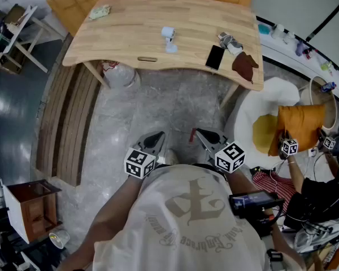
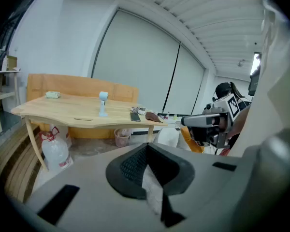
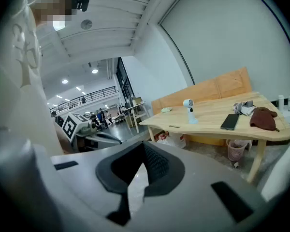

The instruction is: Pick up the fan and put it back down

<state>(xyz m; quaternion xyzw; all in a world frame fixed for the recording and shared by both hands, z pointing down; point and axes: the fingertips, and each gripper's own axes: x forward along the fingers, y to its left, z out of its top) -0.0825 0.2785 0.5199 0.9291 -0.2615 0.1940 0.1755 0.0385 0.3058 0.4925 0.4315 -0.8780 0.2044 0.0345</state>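
Observation:
A small pale-blue and white fan point(image 1: 168, 38) stands upright near the middle of the light wooden table point(image 1: 130, 33); it also shows as the fan point(image 2: 103, 104) and the fan point(image 3: 189, 110) in the two gripper views. Both grippers are held close to my body, well short of the table and above the grey floor. My left gripper point(image 1: 156, 138) point(image 2: 147, 152) has its jaws together with nothing between them. My right gripper point(image 1: 204, 135) point(image 3: 144, 153) likewise stands shut and empty. Each gripper sees the other beside it.
On the table's right part lie a black phone point(image 1: 214, 56), a brown cloth point(image 1: 245, 65) and a crumpled grey thing point(image 1: 229, 40); a green item point(image 1: 100, 12) lies far left. A white bag point(image 1: 120, 75) sits under the table. A white beanbag with an orange cushion point(image 1: 296, 126) and another person point(image 1: 316, 193) are at right.

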